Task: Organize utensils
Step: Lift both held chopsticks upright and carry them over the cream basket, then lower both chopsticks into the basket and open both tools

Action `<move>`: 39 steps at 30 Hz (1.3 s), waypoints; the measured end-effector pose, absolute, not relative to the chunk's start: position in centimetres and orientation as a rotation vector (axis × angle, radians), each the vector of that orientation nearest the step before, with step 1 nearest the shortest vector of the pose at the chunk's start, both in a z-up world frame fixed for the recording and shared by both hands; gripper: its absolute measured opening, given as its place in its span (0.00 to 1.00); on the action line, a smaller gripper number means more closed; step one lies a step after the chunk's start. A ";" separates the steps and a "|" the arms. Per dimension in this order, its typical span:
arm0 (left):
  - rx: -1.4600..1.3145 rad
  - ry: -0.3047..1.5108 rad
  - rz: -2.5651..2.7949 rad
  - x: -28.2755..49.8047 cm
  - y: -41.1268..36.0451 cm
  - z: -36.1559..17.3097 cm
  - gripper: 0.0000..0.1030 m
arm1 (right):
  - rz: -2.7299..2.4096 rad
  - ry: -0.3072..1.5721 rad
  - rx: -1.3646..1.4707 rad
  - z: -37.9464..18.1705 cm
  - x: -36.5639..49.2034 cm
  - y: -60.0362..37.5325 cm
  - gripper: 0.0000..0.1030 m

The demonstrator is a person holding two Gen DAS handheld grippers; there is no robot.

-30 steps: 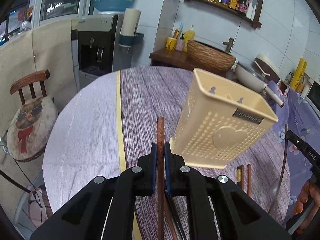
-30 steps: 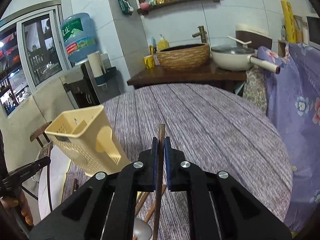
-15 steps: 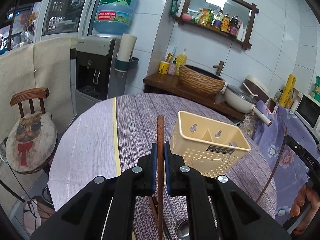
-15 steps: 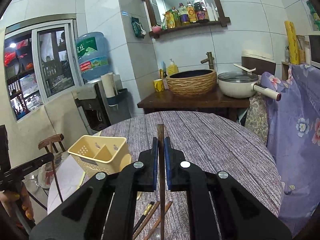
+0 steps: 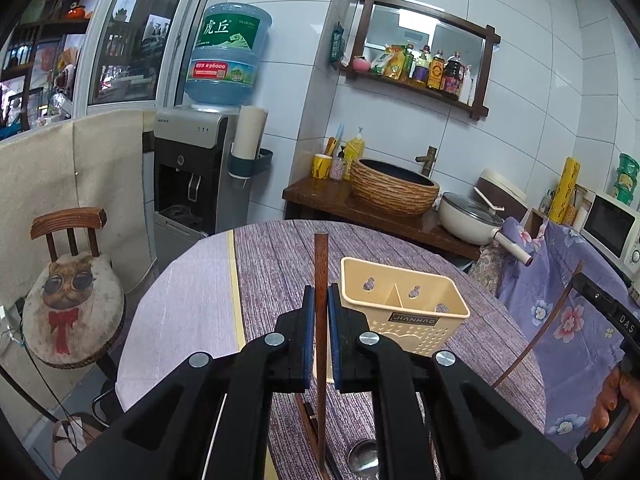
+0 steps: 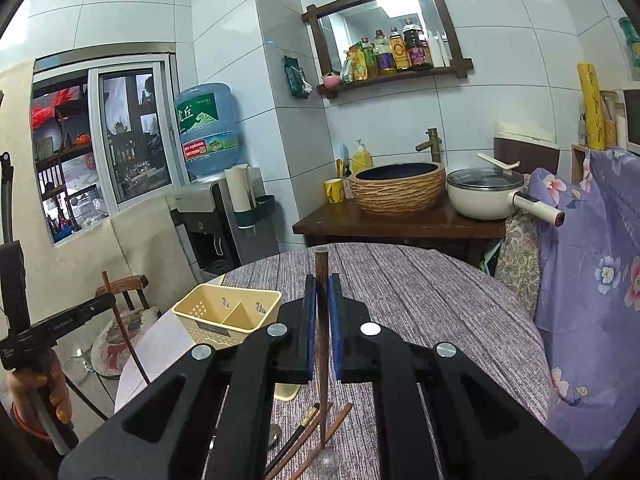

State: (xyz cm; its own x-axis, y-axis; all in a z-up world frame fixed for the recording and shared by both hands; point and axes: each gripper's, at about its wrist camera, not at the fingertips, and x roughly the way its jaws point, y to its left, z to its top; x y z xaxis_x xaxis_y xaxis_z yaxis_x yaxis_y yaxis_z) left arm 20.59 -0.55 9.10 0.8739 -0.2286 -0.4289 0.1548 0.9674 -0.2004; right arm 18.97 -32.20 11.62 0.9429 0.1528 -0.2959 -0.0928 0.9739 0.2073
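My left gripper (image 5: pixel 320 300) is shut on a brown wooden utensil handle (image 5: pixel 320 264) that stands upright between its pads, its lower end out of view. Just beyond and to the right, a cream perforated basket (image 5: pixel 400 304) with two compartments stands on the round table (image 5: pixel 272 264). My right gripper (image 6: pixel 322 292) is shut on a thin wooden-handled spoon (image 6: pixel 322 360) whose bowl hangs low over the table. The basket (image 6: pixel 224 312) lies to its left. Both grippers are held above the table.
Loose chopsticks (image 6: pixel 308 428) and a spoon bowl (image 5: pixel 362 456) lie on the table near its front edge. A chair with a cat cushion (image 5: pixel 68 304) stands left of the table. A purple floral cloth (image 6: pixel 592 280) is on the right, and a sideboard with a woven basin (image 6: pixel 400 188) lies behind.
Both grippers have risen with their utensils still gripped. The basket now sits lower and farther off in both views, and more of the wall shows.
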 end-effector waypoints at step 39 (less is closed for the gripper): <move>-0.238 0.378 -0.251 28.3 -3.8 17.3 0.07 | 0.230 0.177 0.176 20.2 27.5 -26.1 0.07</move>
State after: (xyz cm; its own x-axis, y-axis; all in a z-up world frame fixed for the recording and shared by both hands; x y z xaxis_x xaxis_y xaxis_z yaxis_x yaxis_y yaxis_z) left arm 28.28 -3.78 17.30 0.8992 -0.2846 -0.3324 0.1967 0.9414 -0.2738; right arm 27.49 -26.06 20.23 0.9582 0.2415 -0.1536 -0.2105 0.9583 0.1933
